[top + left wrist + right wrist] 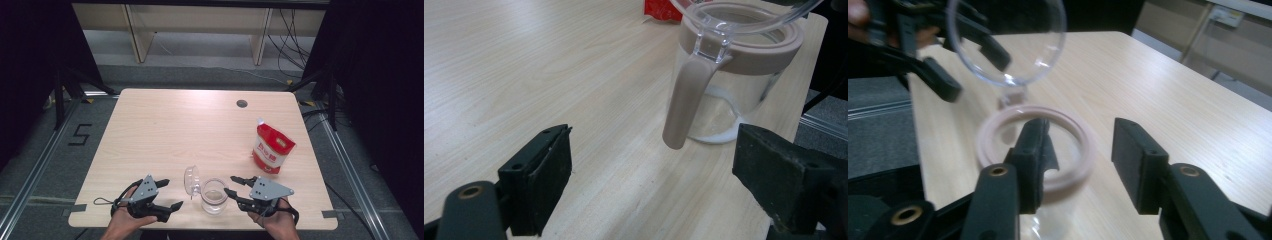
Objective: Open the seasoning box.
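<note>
Grippers flank an open glass jar at the near edge of a pale wooden surface [165,125].

Left gripper [166,195] waits with jaws wide and empty; the jar [215,196], lid [191,180] tipped up, stands between; right gripper [234,186] has jaws apart beside its rim. A red pouch [271,148] stands farther right, dark curtains beyond.

the high view looks forward and down on the whole tabletop [165,125] from above my side. my left gripper view sits low and close beside the glass jar [734,80]; my right gripper view looks down on that same jar [1035,145] from very near.
</note>
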Motion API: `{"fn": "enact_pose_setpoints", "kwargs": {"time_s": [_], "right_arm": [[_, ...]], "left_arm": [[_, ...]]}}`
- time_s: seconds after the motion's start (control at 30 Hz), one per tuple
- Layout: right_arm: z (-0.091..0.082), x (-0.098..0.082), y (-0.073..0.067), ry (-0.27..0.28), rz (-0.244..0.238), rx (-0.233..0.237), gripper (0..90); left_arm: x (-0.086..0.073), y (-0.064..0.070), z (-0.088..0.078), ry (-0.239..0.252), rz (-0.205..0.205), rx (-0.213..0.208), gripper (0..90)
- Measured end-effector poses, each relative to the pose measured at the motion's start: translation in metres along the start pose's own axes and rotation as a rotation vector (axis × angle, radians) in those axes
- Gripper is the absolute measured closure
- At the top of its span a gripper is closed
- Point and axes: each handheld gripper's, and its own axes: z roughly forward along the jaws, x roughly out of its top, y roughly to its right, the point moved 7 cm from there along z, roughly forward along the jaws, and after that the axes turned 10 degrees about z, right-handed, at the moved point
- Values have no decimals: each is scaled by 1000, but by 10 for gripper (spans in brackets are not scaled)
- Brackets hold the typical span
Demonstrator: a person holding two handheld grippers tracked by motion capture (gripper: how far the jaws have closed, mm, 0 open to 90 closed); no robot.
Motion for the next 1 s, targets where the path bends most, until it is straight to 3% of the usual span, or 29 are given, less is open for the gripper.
{"fn": "enact_pose_setpoints", "kwargs": {"time_s": [0.13,0.3,0.43,0.47,0.53,0.6,0.63,0.73,1.0], "right_arm": [[-6,-11,11,-29,54,-35,476],[-8,-20,21,-26,73,-53,436],[-11,-23,26,-23,87,-68,409],[-14,-26,29,-25,111,-77,402],[-16,-27,33,-10,124,-94,390],[-18,-29,35,-13,128,-89,384],[-18,-29,35,-13,128,-89,384],[-23,-33,37,-19,136,-88,374],[-30,-41,39,-37,133,-98,360]], "left_arm": [[1,1,-1,3,12,2,151],[2,2,1,12,-1,-1,152],[1,2,2,2,14,-2,152],[0,1,1,-21,31,8,152],[1,2,1,-6,29,4,152],[2,2,1,-2,32,0,152],[2,3,2,7,10,3,152],[2,1,1,2,34,-1,152],[3,1,1,4,21,4,152]]}}
